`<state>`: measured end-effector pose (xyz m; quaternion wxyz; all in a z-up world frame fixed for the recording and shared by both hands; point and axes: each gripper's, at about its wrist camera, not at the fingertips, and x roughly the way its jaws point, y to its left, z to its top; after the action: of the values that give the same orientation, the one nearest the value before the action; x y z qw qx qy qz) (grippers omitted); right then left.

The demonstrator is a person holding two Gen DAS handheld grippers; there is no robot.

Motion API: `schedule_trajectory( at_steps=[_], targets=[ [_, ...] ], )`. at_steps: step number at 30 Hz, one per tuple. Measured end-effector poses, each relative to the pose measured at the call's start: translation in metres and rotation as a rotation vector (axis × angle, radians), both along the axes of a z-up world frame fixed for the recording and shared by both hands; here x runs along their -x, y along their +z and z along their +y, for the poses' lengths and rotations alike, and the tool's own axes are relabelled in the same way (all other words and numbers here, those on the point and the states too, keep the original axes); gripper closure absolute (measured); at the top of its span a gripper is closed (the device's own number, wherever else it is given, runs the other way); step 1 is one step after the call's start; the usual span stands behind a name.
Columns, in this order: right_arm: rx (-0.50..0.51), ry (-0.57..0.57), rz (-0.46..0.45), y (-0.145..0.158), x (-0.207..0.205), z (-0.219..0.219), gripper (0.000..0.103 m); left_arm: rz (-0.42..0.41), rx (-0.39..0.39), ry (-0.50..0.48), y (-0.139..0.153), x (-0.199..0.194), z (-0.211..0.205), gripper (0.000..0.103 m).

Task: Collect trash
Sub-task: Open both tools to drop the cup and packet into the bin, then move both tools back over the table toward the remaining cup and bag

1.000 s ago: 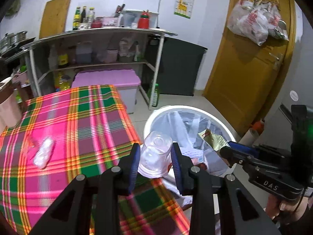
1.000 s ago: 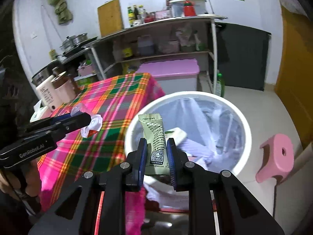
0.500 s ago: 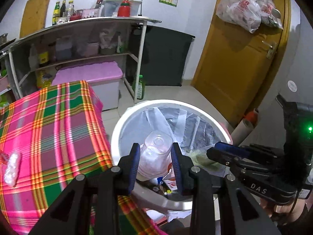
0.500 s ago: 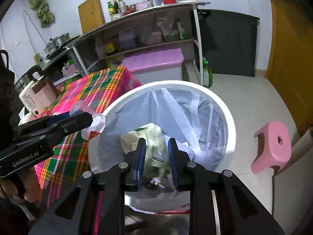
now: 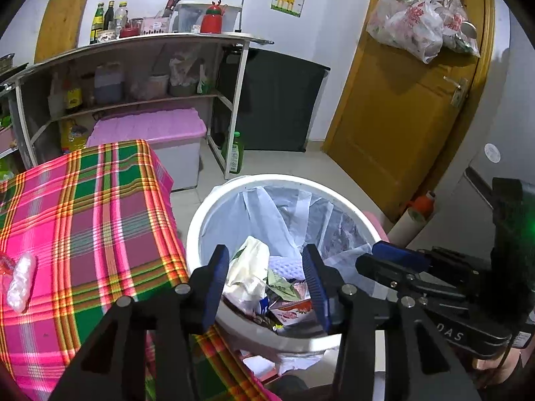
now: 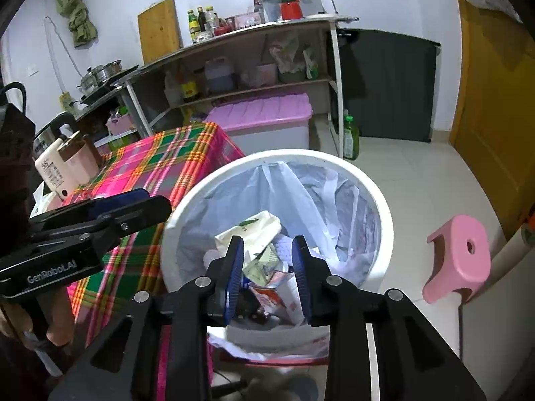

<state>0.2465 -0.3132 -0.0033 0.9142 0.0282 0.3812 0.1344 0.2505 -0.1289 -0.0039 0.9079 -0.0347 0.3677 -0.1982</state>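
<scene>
**Both hand-held grippers empty over the bin; scraps left on the counter**

The counter, under its pink and green plaid cloth, is standing just beside the bin, and it is still carrying trash: a clear crumpled wrapper is lying near its left edge, well apart from the bin. Something red is showing at the picture's edge next to it, too cut off to name.

The bin, lined with a pale bag, is holding the collected trash: a cream packet, a green sachet and a red-printed carton are lying in a heap at the bottom.

The left hand-held gripper is hanging over the bin with its jaws spread and nothing between them. The right hand-held gripper is doing likewise, spread and empty above the heap.

Judging by this, the task is running well along but not finishing yet: the wrapper is waiting to be fetched.
</scene>
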Motion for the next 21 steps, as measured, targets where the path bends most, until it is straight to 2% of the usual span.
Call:
schedule_trajectory(
  at_steps=[10, 21],
  targets=[
    [0.005, 0.055, -0.052, 0.023, 0.028, 0.023, 0.072, -0.028, -0.010, 0.058, 0.012, 0.030, 0.030, 0.055],
    [0.025, 0.163, -0.085, 0.035, 0.052, 0.070, 0.072, -0.048, -0.012, 0.145, 0.017, 0.063, 0.072, 0.055]
  ],
)
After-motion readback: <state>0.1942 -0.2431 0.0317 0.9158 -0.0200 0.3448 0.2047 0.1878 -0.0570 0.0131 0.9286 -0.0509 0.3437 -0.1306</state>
